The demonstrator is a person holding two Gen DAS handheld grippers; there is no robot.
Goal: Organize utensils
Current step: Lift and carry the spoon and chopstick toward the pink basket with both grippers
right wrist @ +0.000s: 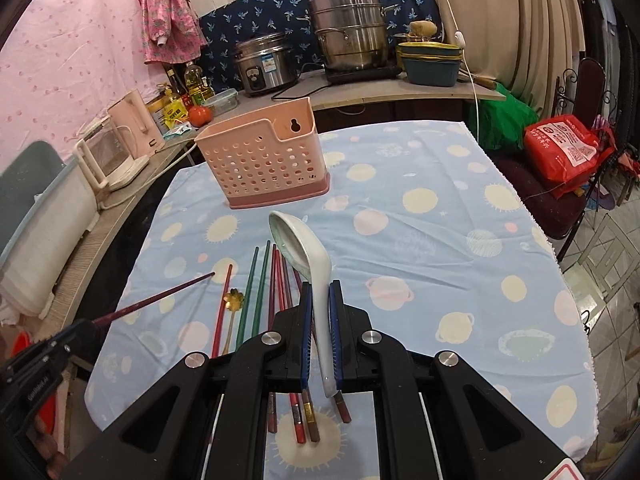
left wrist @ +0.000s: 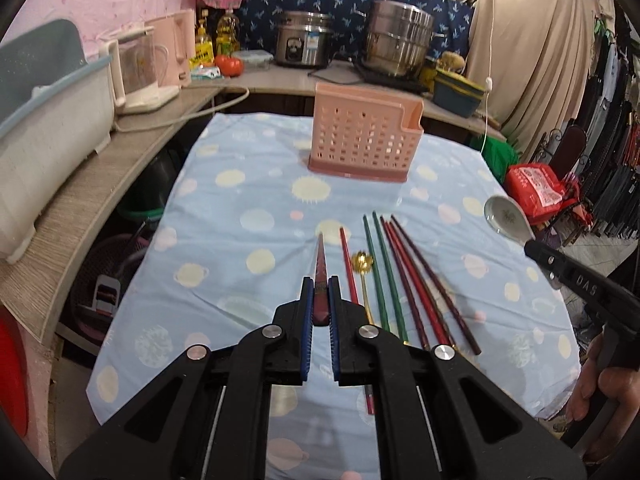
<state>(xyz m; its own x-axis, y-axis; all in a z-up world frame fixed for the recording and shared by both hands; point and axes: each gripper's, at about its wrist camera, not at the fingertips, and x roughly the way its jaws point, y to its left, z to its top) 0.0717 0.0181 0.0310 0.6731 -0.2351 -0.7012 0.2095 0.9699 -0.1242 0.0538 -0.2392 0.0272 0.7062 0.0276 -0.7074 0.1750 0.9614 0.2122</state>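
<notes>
Step in hand: carrying picked utensils to the holder. The left tongs (left wrist: 321,304) are closed on a single dark red chopstick (left wrist: 321,276), gripped near its thick end, its tip pointing forward and clear of the cloth. The right tongs (right wrist: 320,320) are closed on the handle of a white ceramic spoon (right wrist: 298,248), bowl forward and raised above the surface (right wrist: 440,208). The pink perforated holder (right wrist: 262,162) stands upright at the far end of the surface, apparently empty, though its inside is only partly visible. Still lying on the cloth between the tongs and the holder are a red chopstick (left wrist: 348,264), a small gold spoon with a flower-shaped bowl (left wrist: 362,261), a pair of green chopsticks (left wrist: 380,264) and several dark red chopsticks (left wrist: 416,276), close together and roughly parallel. Judgement: the next move calls for bringing each utensil over the holder's open top, tipping it towards upright and releasing it into a compartment; the long chopstick needs more turning than the spoon. Obstructions: none on the direct path, but both tools converge on one narrow opening and could collide, so one should go first. Beyond the surface a counter carries a rice cooker (right wrist: 266,66), a steel steamer pot (right wrist: 350,34), a kettle (right wrist: 136,120), oil bottles and a tomato (right wrist: 199,115), all well apart from the work.
</notes>
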